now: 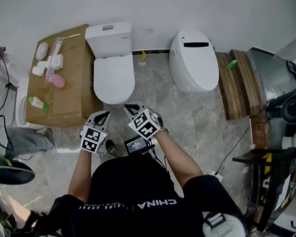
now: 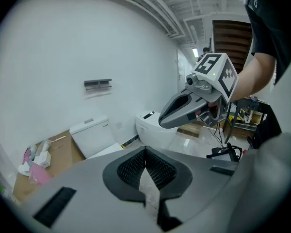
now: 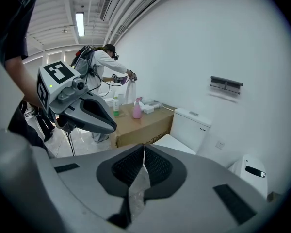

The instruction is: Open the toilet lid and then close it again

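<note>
The white toilet [image 1: 113, 75] stands against the far wall with its lid [image 1: 113, 79] down and its tank [image 1: 108, 35] behind. Both grippers hover side by side just in front of the bowl's front edge, touching nothing. My left gripper [image 1: 100, 116] is shut and empty; its own view shows the jaws [image 2: 145, 152] meeting, with the tank [image 2: 93, 136] beyond. My right gripper [image 1: 131, 108] is also shut and empty, its jaws [image 3: 144, 149] pressed together, with the toilet [image 3: 189, 129] ahead. Each gripper shows in the other's view: the right gripper [image 2: 184, 109] and the left gripper [image 3: 89, 114].
A cardboard box [image 1: 64, 90] with bottles and packets stands left of the toilet. A second, tankless toilet [image 1: 193, 60] stands to the right, with wooden planks [image 1: 234, 85] beyond. Cables [image 1: 234, 149] lie on the floor. Another person [image 3: 106, 64] works at the box.
</note>
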